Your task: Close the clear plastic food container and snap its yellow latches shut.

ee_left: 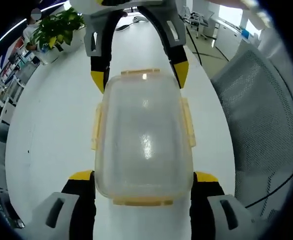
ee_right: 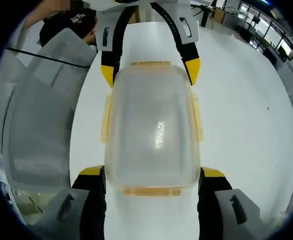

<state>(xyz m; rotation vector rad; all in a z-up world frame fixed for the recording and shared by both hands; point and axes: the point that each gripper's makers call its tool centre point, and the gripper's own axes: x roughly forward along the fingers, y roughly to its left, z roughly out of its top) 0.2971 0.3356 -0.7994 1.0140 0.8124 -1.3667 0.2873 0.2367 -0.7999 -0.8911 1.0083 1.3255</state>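
Facing each other across the white table (ee_left: 51, 130), the two grippers come at the clear food container (ee_left: 143, 135) from opposite ends. In the left gripper view, the left gripper (ee_left: 143, 176) rises from the bottom with its jaws spread wide, one yellow tip on each side of the container's near corners. They sit right against the corners, but whether they press on the plastic is hard to say. At the top of that same view the right gripper (ee_left: 140, 80) reaches in from the far end, its jaws also spread, the yellow tips flanking the far corners.

Now the right gripper view: same picture mirrored. The right gripper (ee_right: 153, 172) straddles the near end of the container (ee_right: 154, 132), jaws wide apart, and the left gripper (ee_right: 150, 74) brackets the far end up top.

The lid is on the container. Yellow latches (ee_left: 188, 121) run along all four sides; the side ones look splayed outward rather than snapped flat, though the fisheye bend makes that hard to judge. The contents cannot be made out through the cloudy plastic. A mesh chair (ee_left: 259, 115) stands beside the table, cut off by the view's edge, and a potted plant (ee_left: 56, 30) sits at the table's far corner.
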